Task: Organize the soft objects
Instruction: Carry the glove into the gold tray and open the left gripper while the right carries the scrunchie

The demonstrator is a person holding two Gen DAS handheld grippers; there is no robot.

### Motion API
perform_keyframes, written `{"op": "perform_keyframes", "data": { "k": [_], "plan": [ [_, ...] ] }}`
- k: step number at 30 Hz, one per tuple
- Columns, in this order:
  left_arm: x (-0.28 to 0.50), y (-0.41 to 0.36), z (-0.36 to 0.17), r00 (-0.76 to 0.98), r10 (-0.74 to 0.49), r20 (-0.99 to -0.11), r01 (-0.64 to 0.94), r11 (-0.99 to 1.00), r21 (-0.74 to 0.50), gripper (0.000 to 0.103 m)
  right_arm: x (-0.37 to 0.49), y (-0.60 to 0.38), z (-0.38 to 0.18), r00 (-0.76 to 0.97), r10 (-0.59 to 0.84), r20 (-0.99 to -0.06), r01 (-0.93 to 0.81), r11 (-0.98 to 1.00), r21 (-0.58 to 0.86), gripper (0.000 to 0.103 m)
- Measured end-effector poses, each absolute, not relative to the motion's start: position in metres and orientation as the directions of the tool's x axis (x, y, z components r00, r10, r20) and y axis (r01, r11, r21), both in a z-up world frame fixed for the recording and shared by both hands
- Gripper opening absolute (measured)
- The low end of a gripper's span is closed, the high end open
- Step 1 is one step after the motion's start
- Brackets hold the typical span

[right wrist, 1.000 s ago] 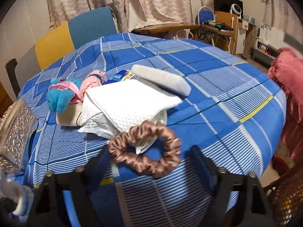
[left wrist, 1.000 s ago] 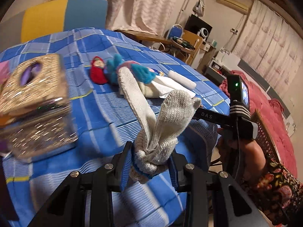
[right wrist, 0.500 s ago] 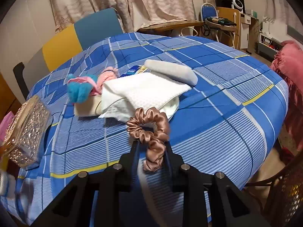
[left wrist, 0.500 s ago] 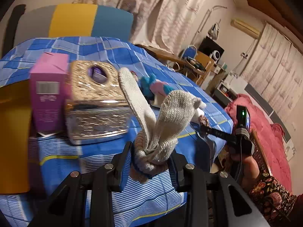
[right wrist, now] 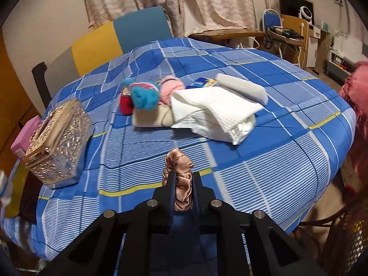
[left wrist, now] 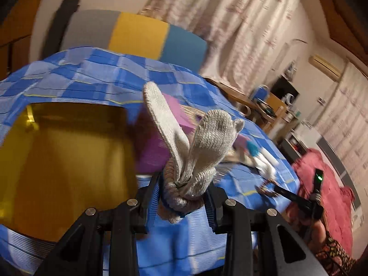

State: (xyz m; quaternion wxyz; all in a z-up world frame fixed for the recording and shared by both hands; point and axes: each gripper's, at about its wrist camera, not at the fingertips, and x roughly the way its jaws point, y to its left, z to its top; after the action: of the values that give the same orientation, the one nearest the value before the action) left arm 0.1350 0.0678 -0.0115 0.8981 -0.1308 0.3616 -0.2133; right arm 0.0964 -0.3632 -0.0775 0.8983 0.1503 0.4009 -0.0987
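Observation:
My left gripper [left wrist: 184, 195] is shut on a grey knitted glove [left wrist: 197, 151] whose fingers stick up; it hangs beside the open yellow box [left wrist: 64, 156] at the table's left edge. My right gripper [right wrist: 182, 188] is shut on a brown satin scrunchie [right wrist: 179, 172], lifted above the blue checked tablecloth [right wrist: 253, 172]. On the table lie a white towel [right wrist: 214, 108], a grey-white roll [right wrist: 241, 87], a blue and pink plush toy [right wrist: 145, 94], a pink fluffy item [right wrist: 170, 87] and a beige cloth [right wrist: 151, 117].
A glittery gold tissue box [right wrist: 57, 142] stands at the table's left, with a pink carton [right wrist: 23, 138] behind it. A yellow, grey and blue chair [right wrist: 110, 41] stands behind the table. A wicker chair [right wrist: 345, 234] is at the lower right.
My left gripper swung left with the glove, from the tissue box to the yellow box. My right gripper shut on the scrunchie and lifted it off the cloth, drawing back.

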Motion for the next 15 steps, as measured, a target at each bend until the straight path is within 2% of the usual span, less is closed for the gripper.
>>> {"op": "perform_keyframes", "data": {
  "k": [9, 15],
  "plan": [
    [0.185, 0.157, -0.025, 0.677, -0.285, -0.678, 0.053, 0.939, -0.341, 0.035, 0.091, -0.316, -0.036, 0.727, -0.005, -0.686, 0.232, 0.943, 0.24, 0.013],
    [0.228, 0.199, -0.053, 0.628, -0.231, -0.743, -0.065, 0.936, -0.346, 0.035, 0.085, -0.276, 0.006, 0.785, 0.074, -0.616, 0.141, 0.945, 0.294, 0.013]
  ]
}}
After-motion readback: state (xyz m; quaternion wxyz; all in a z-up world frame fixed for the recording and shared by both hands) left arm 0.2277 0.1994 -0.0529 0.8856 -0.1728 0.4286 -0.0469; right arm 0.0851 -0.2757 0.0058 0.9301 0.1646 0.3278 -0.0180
